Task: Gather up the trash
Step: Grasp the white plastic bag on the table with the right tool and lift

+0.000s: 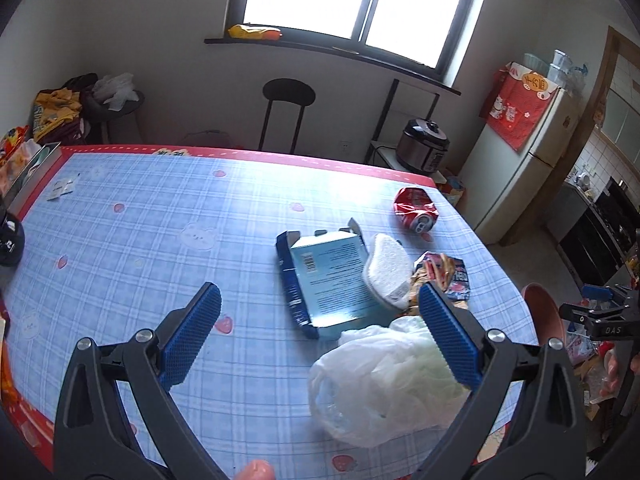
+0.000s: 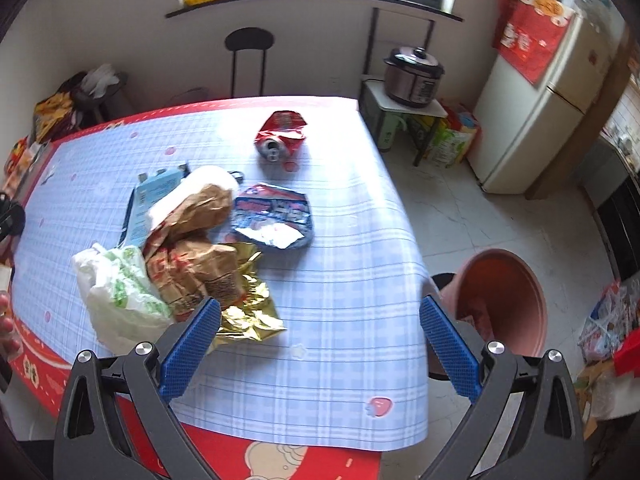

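Note:
Trash lies on the blue checked tablecloth [image 1: 160,216]: a white plastic bag [image 1: 380,376], an open blue box [image 1: 328,276], a white foam piece [image 1: 386,270], a snack wrapper [image 1: 452,276] and a crushed red can [image 1: 414,210]. My left gripper [image 1: 320,312] is open and empty, above the table beside the bag. In the right wrist view I see the bag [image 2: 116,292], a brown paper bag [image 2: 192,252], gold foil [image 2: 248,308], the blue wrapper [image 2: 276,216] and the can [image 2: 282,136]. My right gripper [image 2: 320,320] is open and empty above the table's right edge, near the pink bin [image 2: 500,300].
A black stool [image 1: 288,96] stands behind the table. A rice cooker [image 2: 414,76] sits on a small stand beside a white fridge [image 2: 532,100]. Clutter lies along the table's left edge [image 1: 16,160] and on the floor at right [image 2: 608,328].

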A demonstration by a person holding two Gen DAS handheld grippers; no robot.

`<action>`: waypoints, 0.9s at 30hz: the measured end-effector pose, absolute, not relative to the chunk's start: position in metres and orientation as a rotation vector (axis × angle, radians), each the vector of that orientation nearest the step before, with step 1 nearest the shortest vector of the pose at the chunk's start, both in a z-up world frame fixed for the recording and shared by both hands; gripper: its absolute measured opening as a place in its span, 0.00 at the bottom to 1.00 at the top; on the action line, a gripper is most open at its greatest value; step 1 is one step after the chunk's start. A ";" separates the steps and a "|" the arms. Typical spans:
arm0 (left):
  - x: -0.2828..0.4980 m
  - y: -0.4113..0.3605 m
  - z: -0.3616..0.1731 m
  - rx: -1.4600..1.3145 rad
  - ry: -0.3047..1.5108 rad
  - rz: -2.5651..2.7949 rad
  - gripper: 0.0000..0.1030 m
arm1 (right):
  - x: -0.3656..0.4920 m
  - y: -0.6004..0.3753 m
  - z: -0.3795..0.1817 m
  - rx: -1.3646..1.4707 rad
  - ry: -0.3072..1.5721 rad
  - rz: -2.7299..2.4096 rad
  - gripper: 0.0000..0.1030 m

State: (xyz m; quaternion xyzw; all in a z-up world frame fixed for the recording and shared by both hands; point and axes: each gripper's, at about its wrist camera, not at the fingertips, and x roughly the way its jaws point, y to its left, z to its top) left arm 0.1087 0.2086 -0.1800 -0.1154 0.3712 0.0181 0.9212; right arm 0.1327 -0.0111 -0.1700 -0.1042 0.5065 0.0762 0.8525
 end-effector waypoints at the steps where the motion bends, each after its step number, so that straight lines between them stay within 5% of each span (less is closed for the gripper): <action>1: 0.103 0.216 -0.184 -0.244 0.768 0.053 0.95 | 0.132 0.005 -0.174 -0.246 1.070 0.201 0.95; 18: 0.040 0.282 -0.230 -0.372 0.856 0.195 0.95 | 0.099 0.175 -0.268 -0.763 1.103 0.553 0.95; 19: 0.040 0.281 -0.232 -0.378 0.861 0.192 0.95 | 0.097 0.174 -0.271 -0.770 1.107 0.555 0.90; 20: 0.041 0.281 -0.233 -0.381 0.866 0.189 0.95 | 0.096 0.173 -0.270 -0.764 1.108 0.562 0.70; 23: 0.046 0.276 -0.235 -0.377 0.874 0.178 0.95 | 0.099 0.161 -0.261 -0.671 1.145 0.588 0.34; 27: 0.056 0.269 -0.233 -0.380 0.865 0.160 0.95 | 0.100 0.144 -0.230 -0.497 1.123 0.630 0.24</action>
